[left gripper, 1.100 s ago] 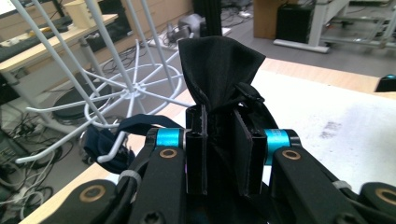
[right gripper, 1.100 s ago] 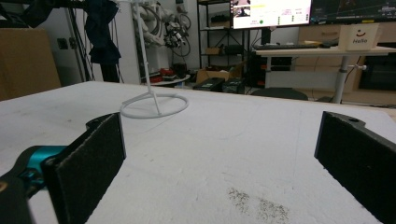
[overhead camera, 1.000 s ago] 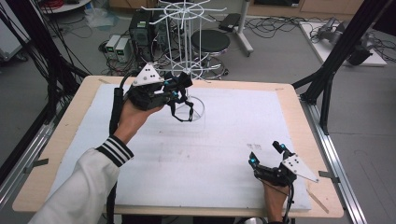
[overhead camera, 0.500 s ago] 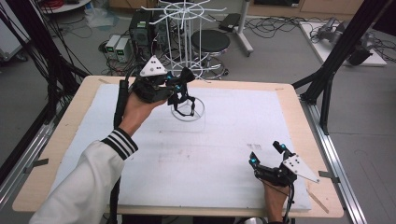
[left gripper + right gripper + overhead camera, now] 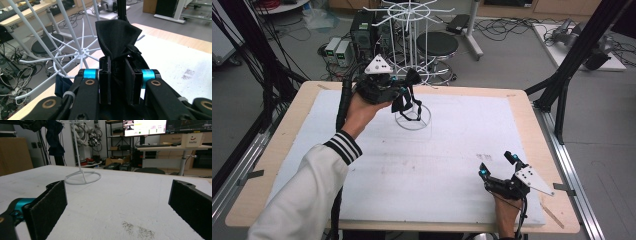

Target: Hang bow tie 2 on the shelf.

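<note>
So the left gripper (image 5: 404,90) is hanging up in the air over the far edge of the table (image 5: 282,145), a bit left of the middle, and it's pinching a black piece of cloth (image 5: 117,37) between its two pads. In the left gripper view you can see the jaws squeezing in on the fabric, with a bunched-up fold of it sticking up above the jaw tips. A black strap or loop of the same cloth is dangling below the gripper in the high view, right over the ring base of the white wire rack (image 5: 412,55). That rack is standing near the far edge of the table, its round base sitting on the white mat (image 5: 452,150) and its thin arms fanning out from a hub just behind the cloth. Can't tell if the cloth is actually touching any of the arms.

The right gripper (image 5: 498,166) is sitting low by the near right corner of the table, the hand under it, jaws spread wide apart with nothing between them. In the right gripper view both black pads are hovering just above the mat, the rack base well off in the distance.
</note>
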